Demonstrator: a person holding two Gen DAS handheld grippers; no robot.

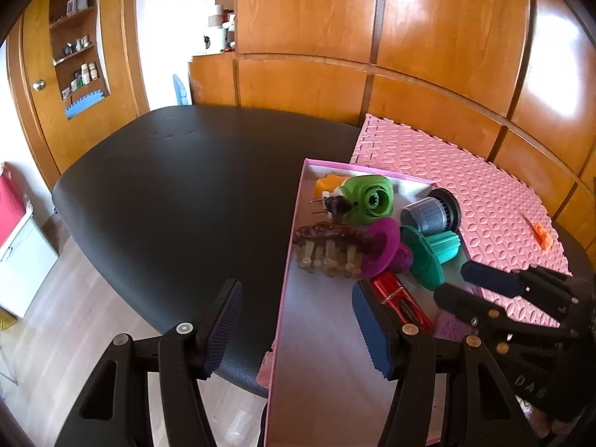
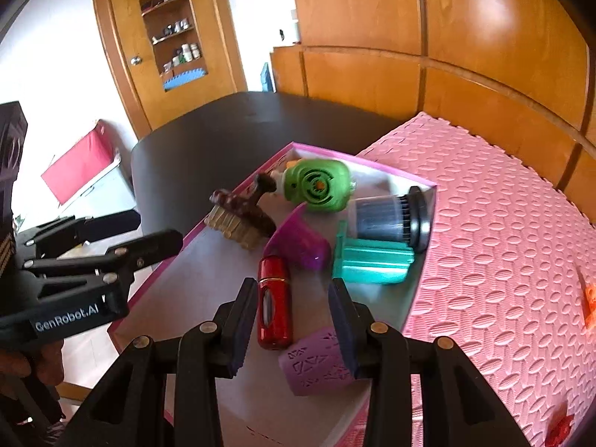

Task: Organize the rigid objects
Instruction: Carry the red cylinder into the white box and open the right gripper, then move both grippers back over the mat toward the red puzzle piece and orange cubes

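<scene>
While both hand-held grippers hang spread, right (image 2: 294, 320) over red bottle (image 2: 274, 303), left (image 1: 298, 329) empty.

Hidden and cut-off parts

Your lilac cup (image 2: 316, 363) sits half behind the right claw's finger (image 2: 344, 329); the orange piece (image 2: 589, 307) is cropped at the frame edge and blurred.

Bright daylight floods both fisheye views, glare blazing white off the glossy wooden wall panels (image 1: 465, 29) at upper right, straight lines bowing hard toward dark vignetted corners, and motion blur smearing the tray's (image 2: 208, 223) contents in the right wrist view.
</scene>
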